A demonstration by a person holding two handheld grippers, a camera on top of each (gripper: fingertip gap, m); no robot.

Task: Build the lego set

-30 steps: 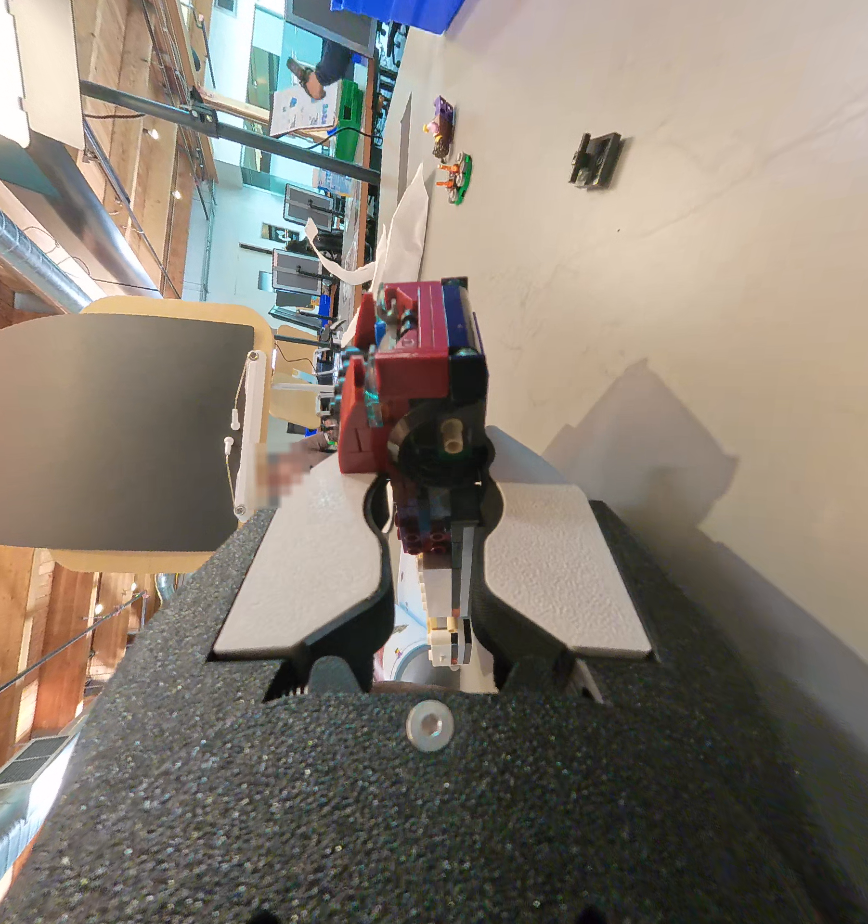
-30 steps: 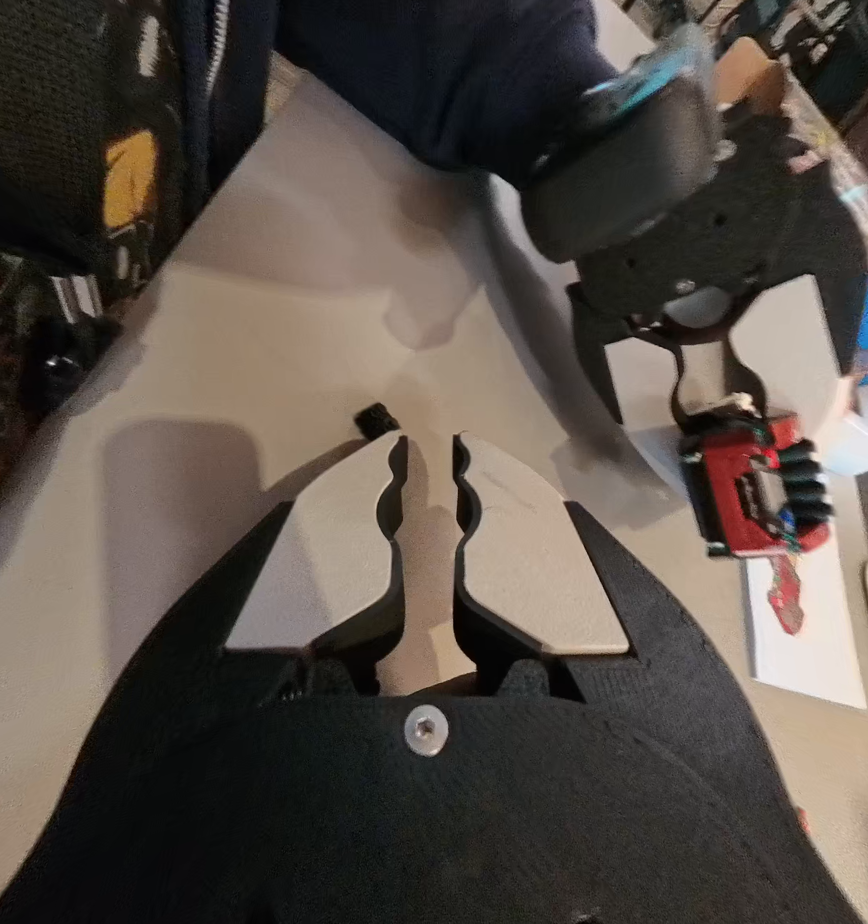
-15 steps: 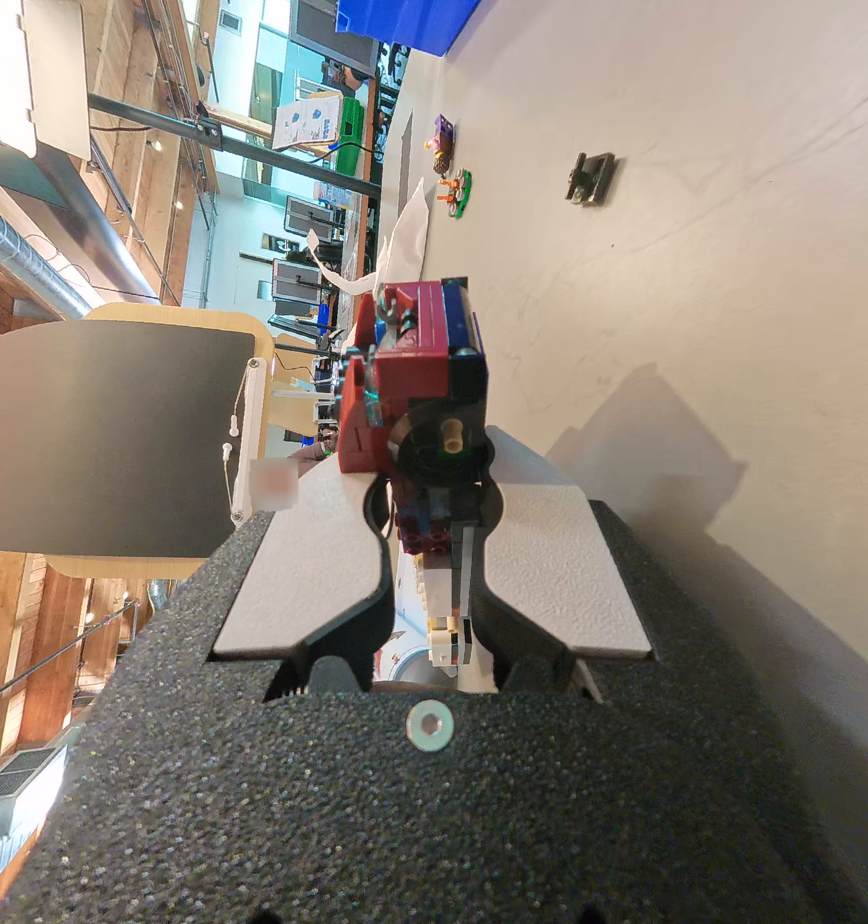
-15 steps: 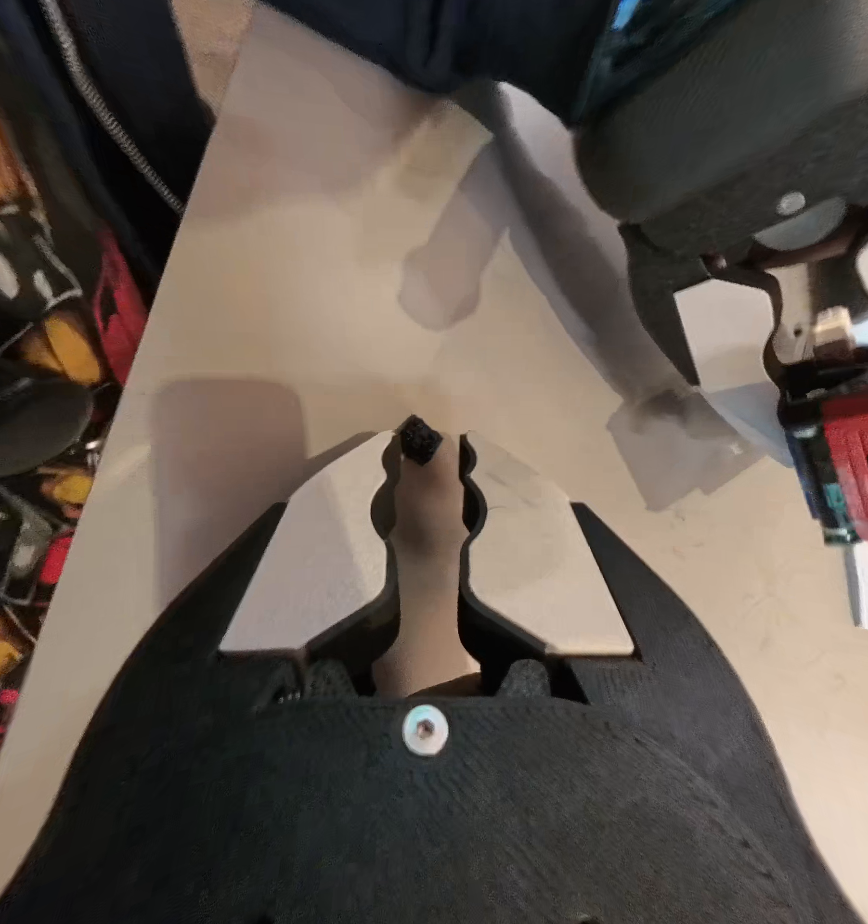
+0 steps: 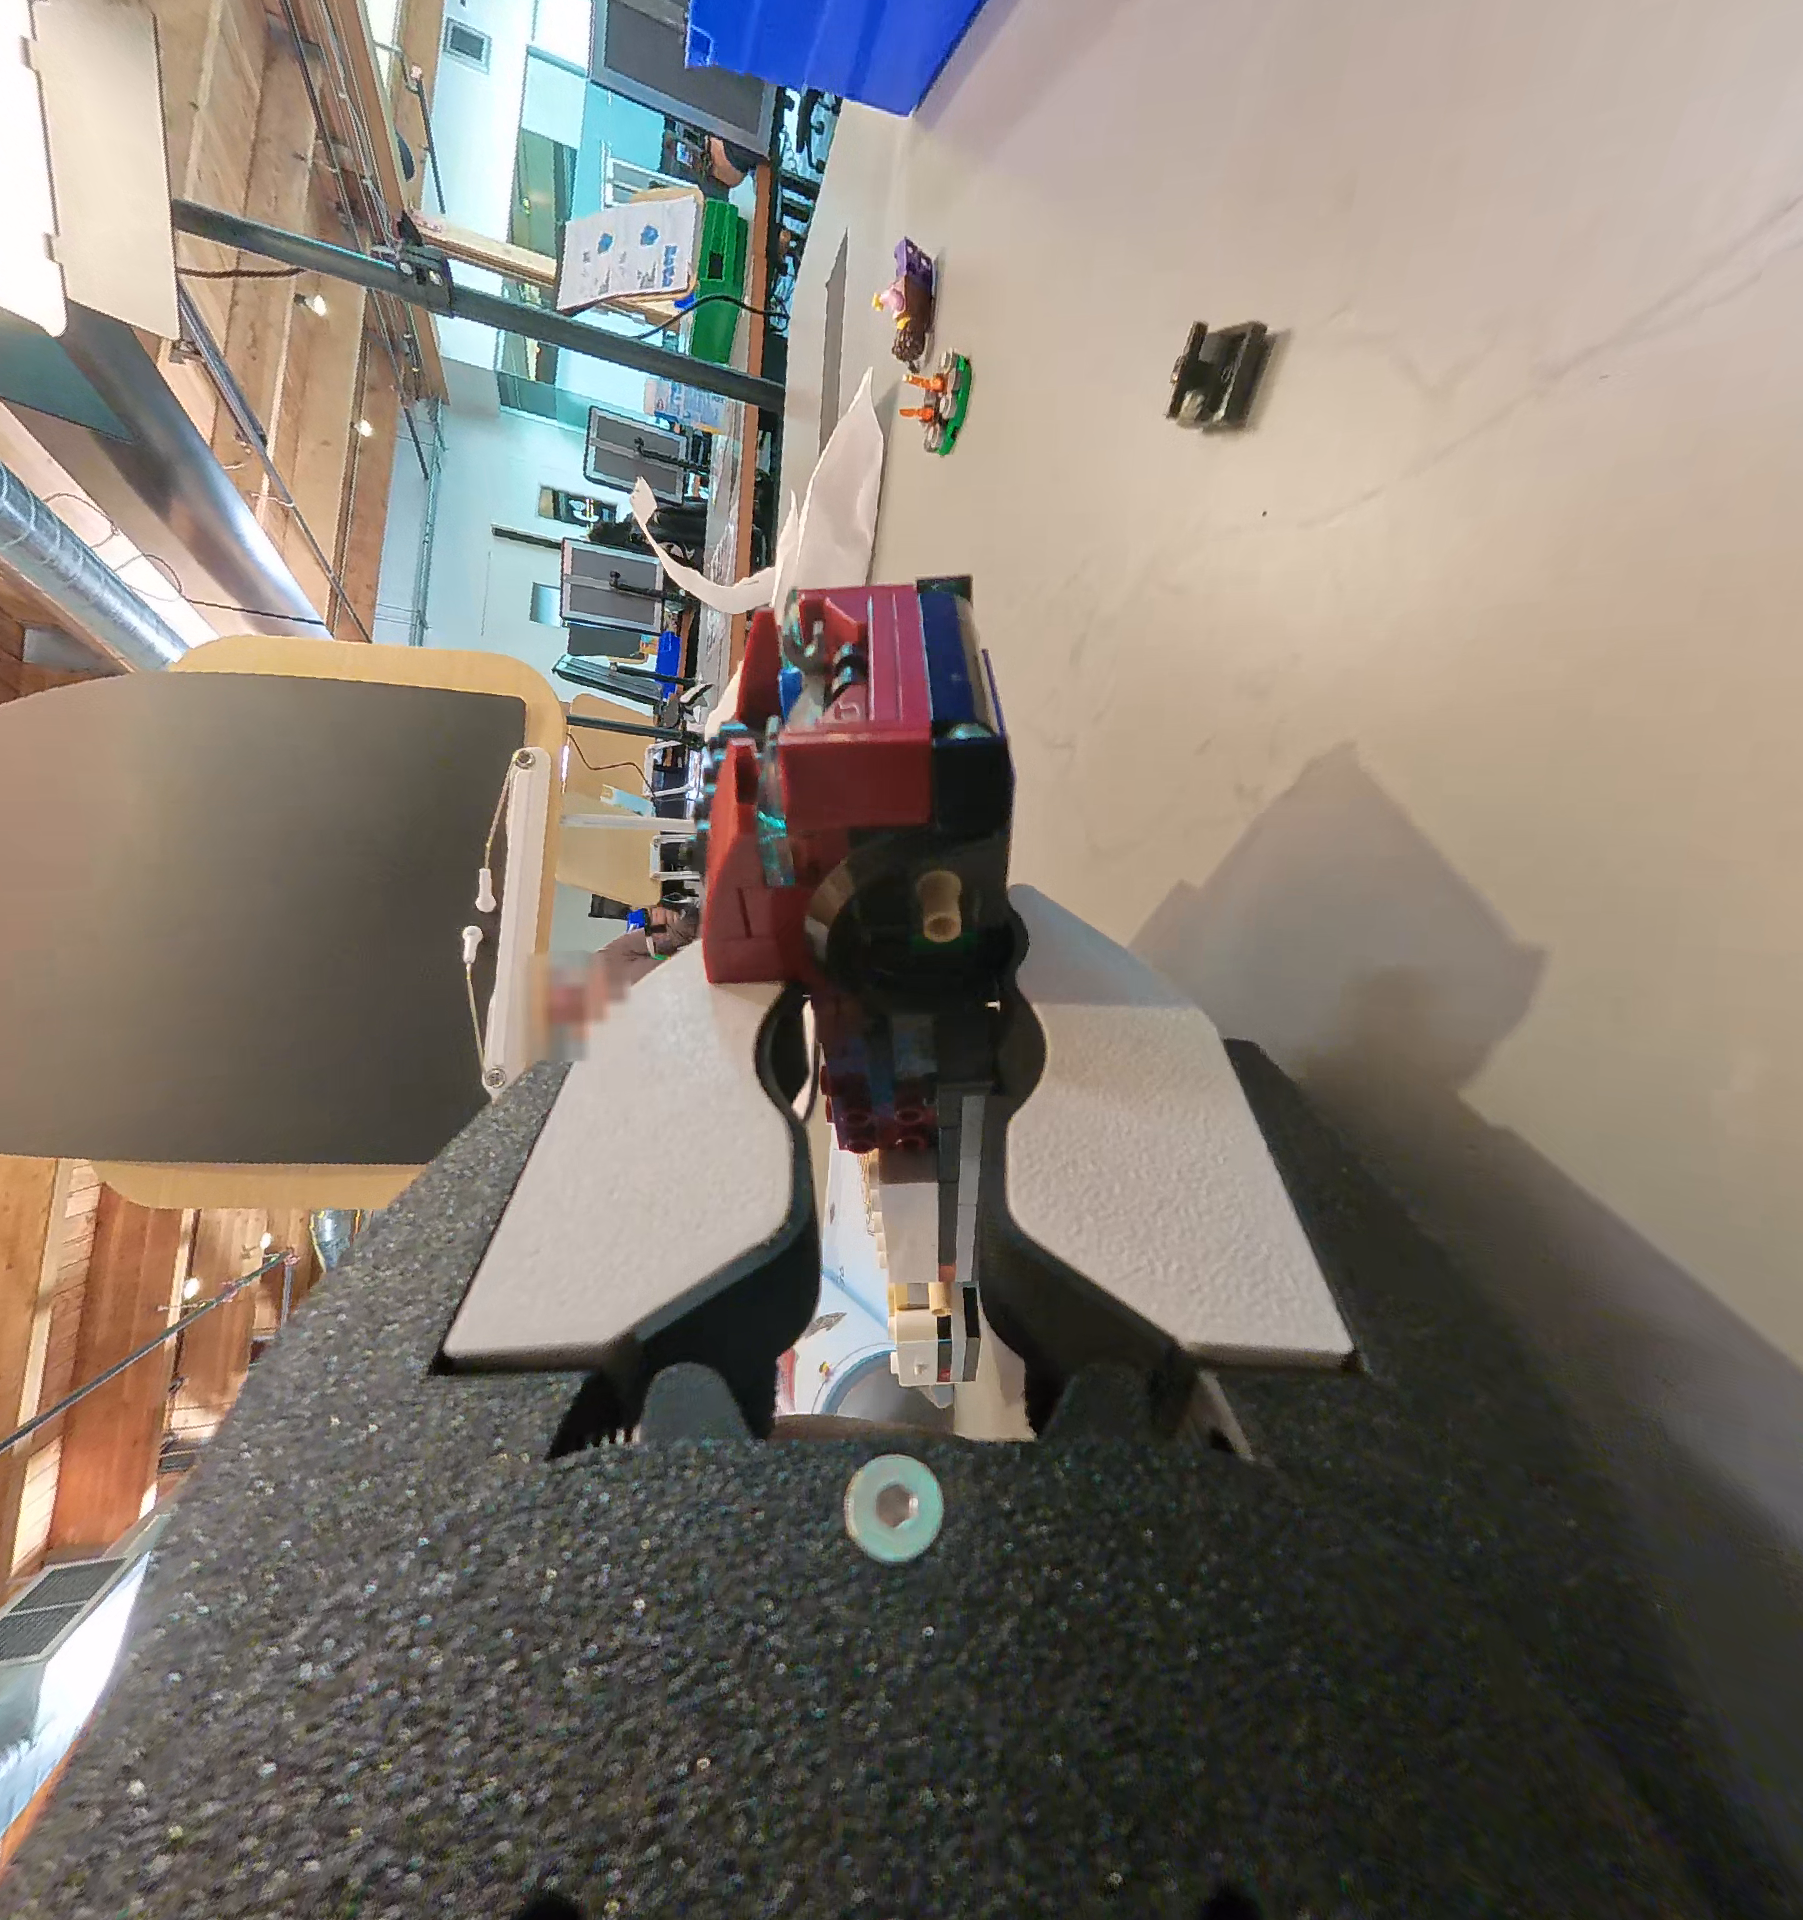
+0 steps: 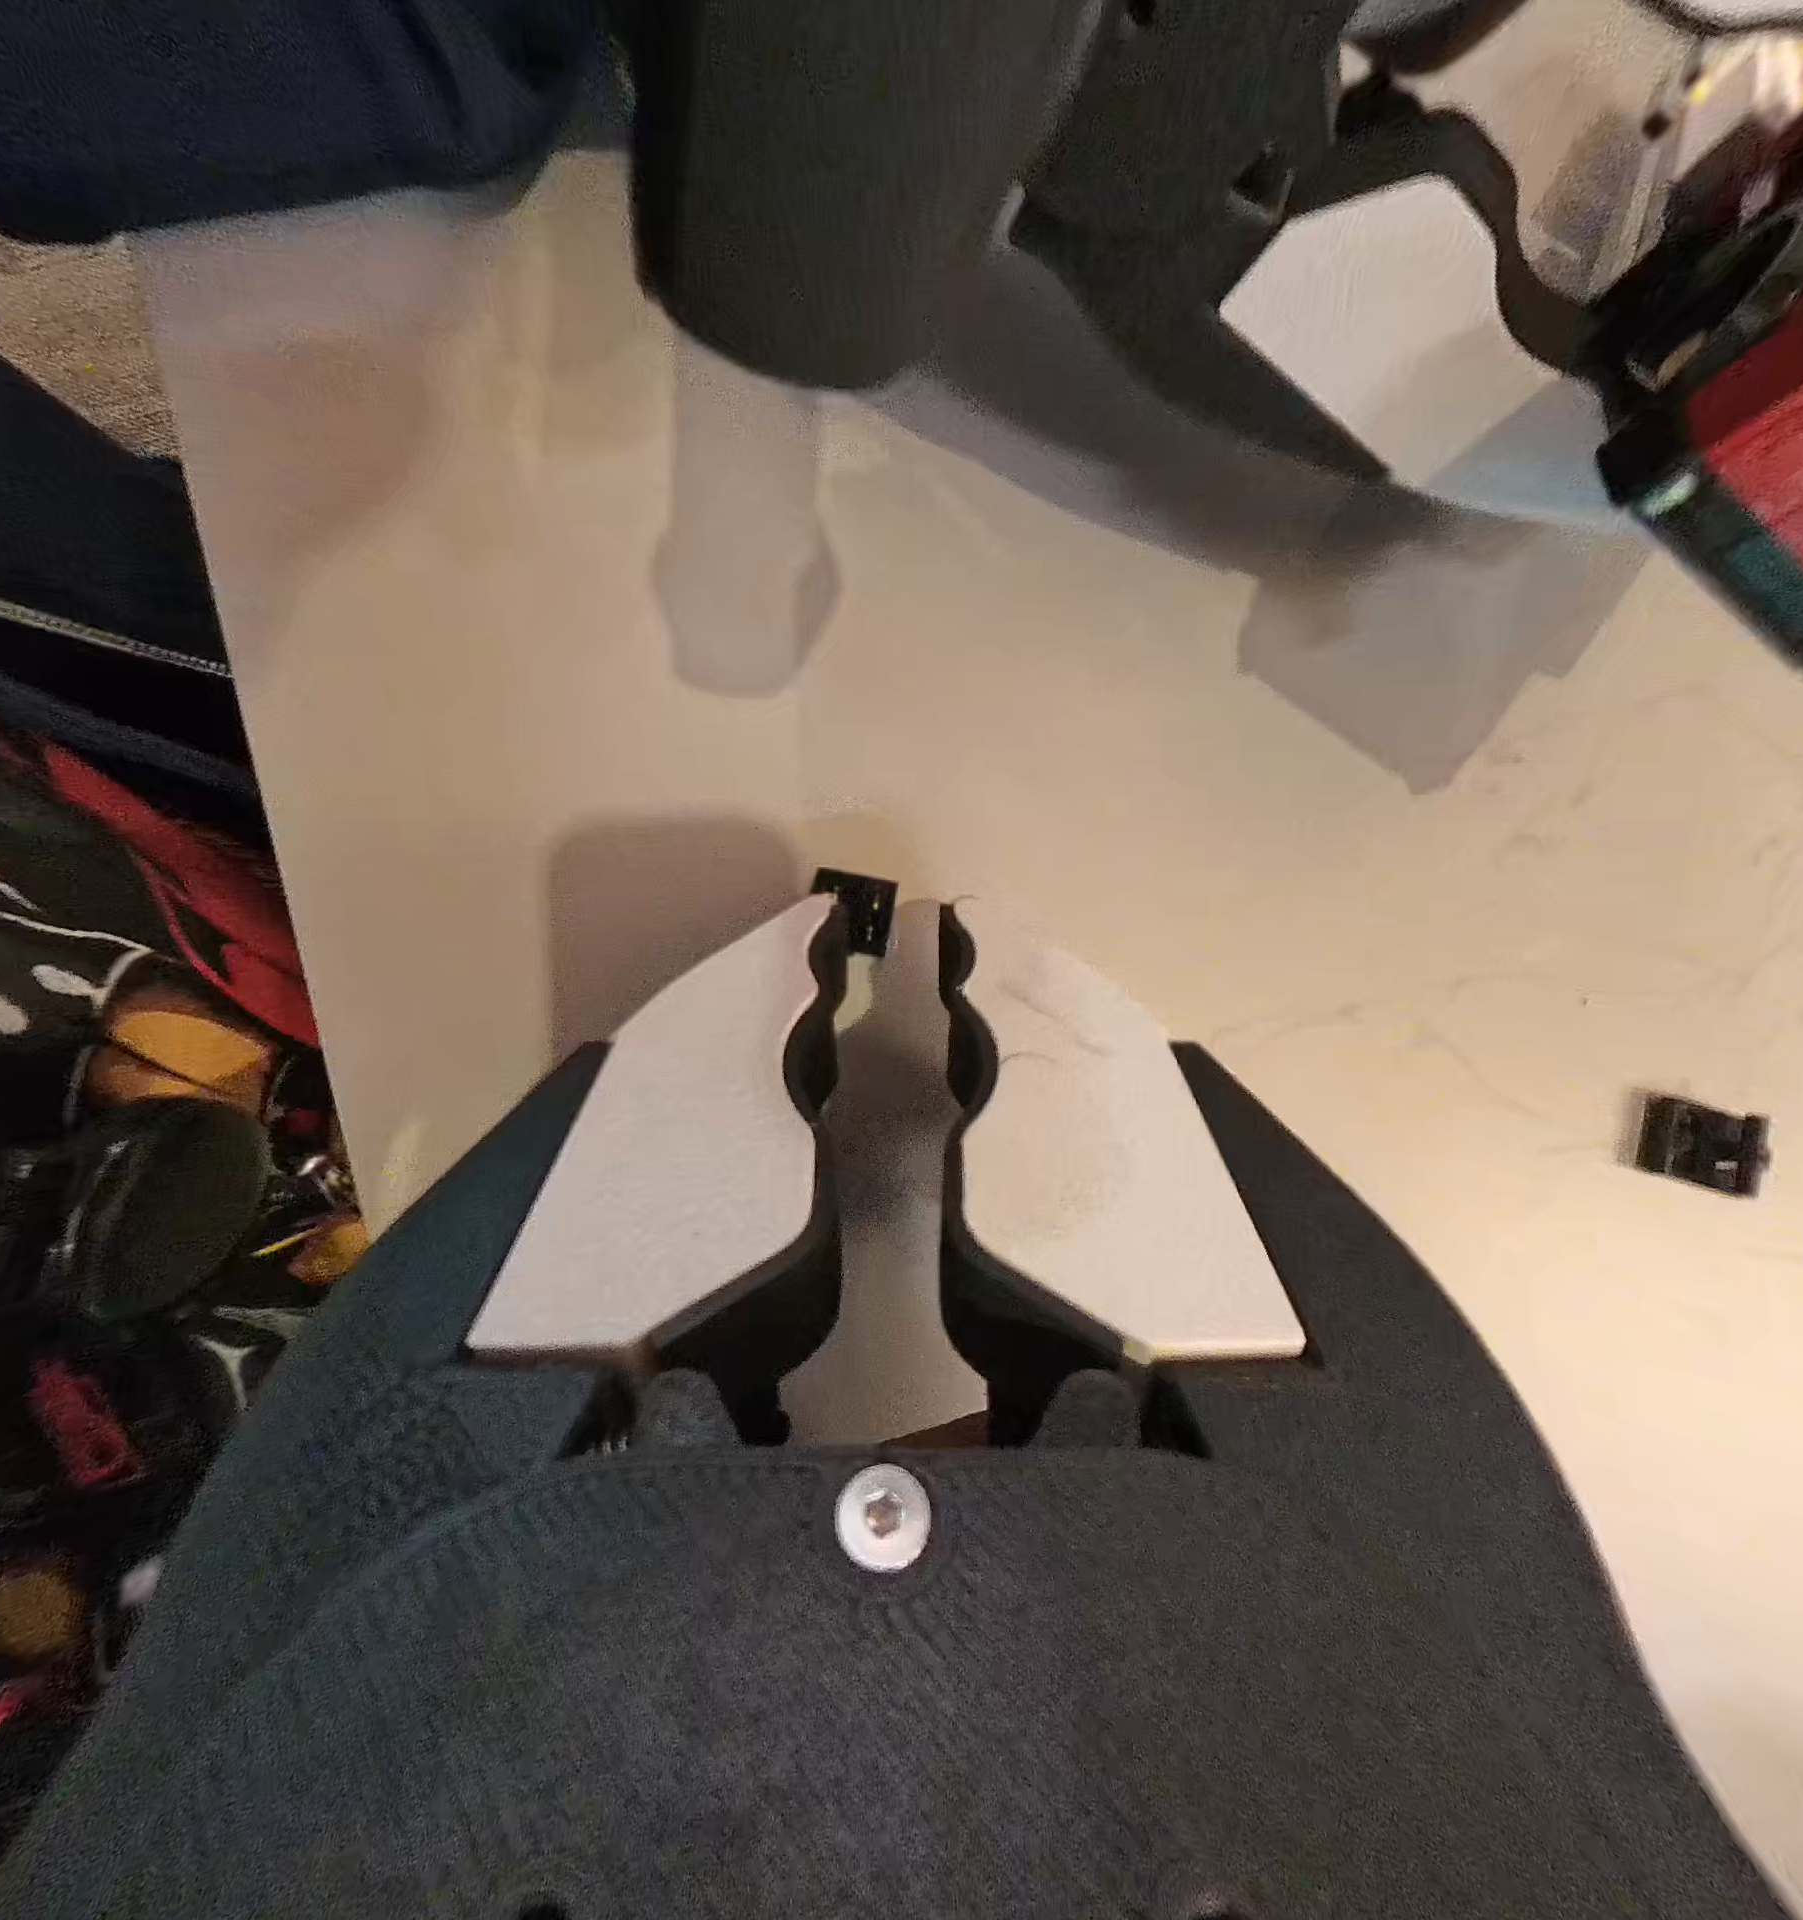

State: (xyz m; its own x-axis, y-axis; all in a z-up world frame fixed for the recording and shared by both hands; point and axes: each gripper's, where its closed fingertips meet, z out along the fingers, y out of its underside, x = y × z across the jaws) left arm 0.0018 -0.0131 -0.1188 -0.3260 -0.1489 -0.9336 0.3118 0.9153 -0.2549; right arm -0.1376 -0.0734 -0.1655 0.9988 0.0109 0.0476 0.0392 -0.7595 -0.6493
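Left wrist view: a red, blue and black toy-brick model (image 5: pixel 876 790) is pinched between the left gripper (image 5: pixel 902 1029) pads, held above the pale bench (image 5: pixel 1396 520). At the right gripper (image 6: pixel 881 925), spread jaws flank a small black brick (image 6: pixel 855 914) near the bench's front edge, one pad beside it, no grip evident.

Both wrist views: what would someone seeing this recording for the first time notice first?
First, the red, blue and black brick-built model clamped in the left gripper, held above the pale table; it also shows at the upper right of the right wrist view. Then the right gripper, low over the table near its edge, with a small black piece at its fingertips, against the left finger with a gap to the right one.
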